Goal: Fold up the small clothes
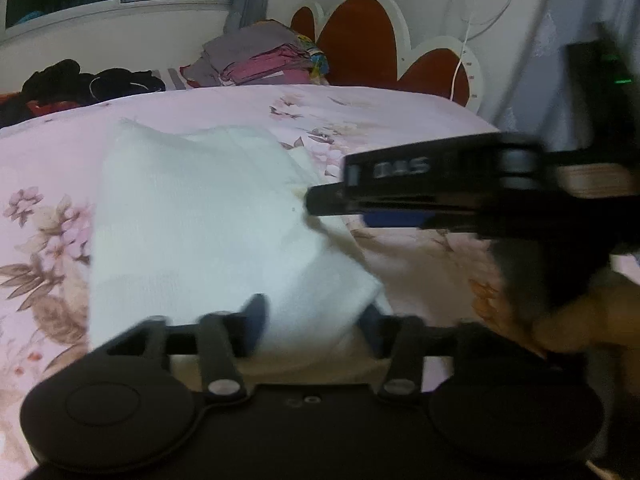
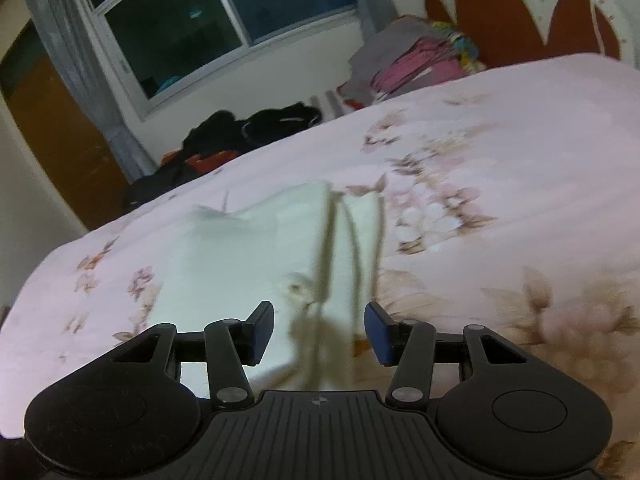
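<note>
A small white garment [image 1: 200, 232] lies on the pink floral bedspread [image 1: 60, 168]. My left gripper [image 1: 312, 328] is open, its blue pads [image 1: 256, 320] wide apart, and the garment's near corner drapes between them. My right gripper [image 1: 332, 200] enters the left wrist view from the right, side-on and blurred, its tips at the garment's right edge. In the right wrist view my right gripper [image 2: 320, 332] is open over the garment [image 2: 240, 264], and beige drawstrings [image 2: 332, 240] hang blurred between the pads.
A stack of folded grey and pink clothes [image 1: 260, 60] sits at the head of the bed by the red and white headboard [image 1: 360, 40]. Dark clothes [image 1: 80, 84] lie heaped at the far left edge. A window [image 2: 200, 20] is behind.
</note>
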